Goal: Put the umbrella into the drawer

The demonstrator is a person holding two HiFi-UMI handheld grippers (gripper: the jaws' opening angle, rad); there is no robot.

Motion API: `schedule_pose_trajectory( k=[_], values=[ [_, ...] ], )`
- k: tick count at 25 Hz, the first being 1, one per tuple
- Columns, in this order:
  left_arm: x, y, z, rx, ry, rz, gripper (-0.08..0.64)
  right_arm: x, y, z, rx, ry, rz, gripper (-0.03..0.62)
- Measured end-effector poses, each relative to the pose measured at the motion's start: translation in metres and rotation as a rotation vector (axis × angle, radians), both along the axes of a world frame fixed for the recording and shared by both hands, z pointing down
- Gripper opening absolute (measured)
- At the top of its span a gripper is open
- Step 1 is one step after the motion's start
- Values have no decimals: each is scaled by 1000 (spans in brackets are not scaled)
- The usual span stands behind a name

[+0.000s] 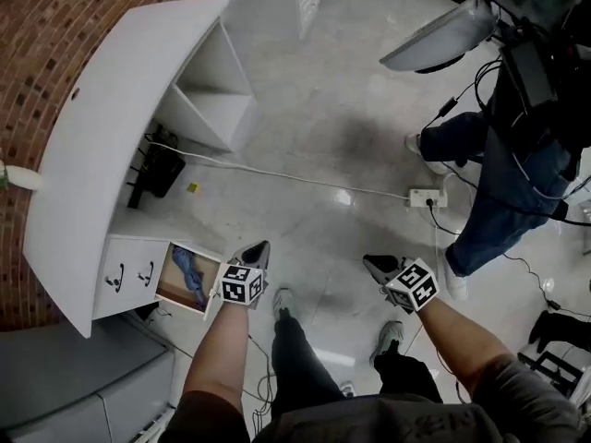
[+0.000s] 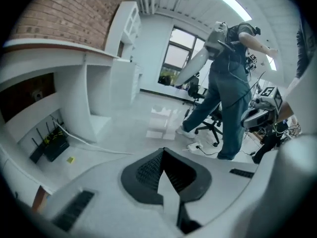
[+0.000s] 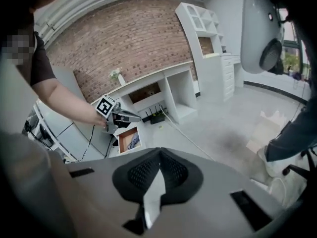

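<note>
**Clerk:** Where is the task item?

**Inspector:** The umbrella (image 1: 187, 269) lies inside the open drawer (image 1: 172, 287), at the near end of the white counter (image 1: 102, 127). It shows as a blue bundle on the drawer's wooden bottom. It is small in both views that catch it, so I note it as apparently folded and go no further. The drawer stands pulled out.

**Clerk:** State of the left tool?

**Inspector:** The left tool (image 1: 261, 248) has its jaws fully together, pad against pad, with nothing between them. It is held in the air and angled downward. In the head view it sits just beside the drawer front. The right gripper view shows it above the drawer and not touching it.

**Clerk:** And the right tool?

**Inspector:** The right tool (image 1: 373, 264) is also closed tight and empty, its tips meeting in its own view. It is held well to the right of the drawer, over bare floor.

**Clerk:** Surroundings?

**Inspector:**
- The counter stands against a brick wall (image 1: 55, 26).
- A black router (image 1: 157, 169) with antennae sits in the recess under the counter.
- A white cable (image 1: 295, 175) runs from the recess across the floor to a power strip (image 1: 427, 197).
- A small yellow scrap (image 1: 192, 188) lies near the router.
- A second person in jeans (image 1: 489, 192) stands beyond the power strip.
</note>
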State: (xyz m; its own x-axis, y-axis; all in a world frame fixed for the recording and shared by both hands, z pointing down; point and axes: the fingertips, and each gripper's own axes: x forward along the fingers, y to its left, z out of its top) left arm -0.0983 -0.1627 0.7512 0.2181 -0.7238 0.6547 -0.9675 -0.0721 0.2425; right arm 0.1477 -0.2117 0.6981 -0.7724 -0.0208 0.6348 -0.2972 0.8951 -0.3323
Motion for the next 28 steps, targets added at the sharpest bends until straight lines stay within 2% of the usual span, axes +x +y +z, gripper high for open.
schedule_pose_trajectory(
  k=[5,8,14,19,23,28],
  values=[
    [40,-24,-82,40,9,122,5,21,-7,-69,25,-12,84,-6],
    [46,-31,-125,57,0,185,5,23,-12,-103,43,-23,134,-6],
    [71,-14,-208,74,25,260,5,43,8,-160,39,-20,183,-6],
    [102,-26,-281,149,22,386,5,58,5,-211,97,-58,271,-6],
    [141,-28,-331,219,-9,484,5,83,7,-262,131,-130,339,-6],
    [192,-29,-392,300,-18,526,5,132,4,-327,201,-183,386,-6]
  ],
)
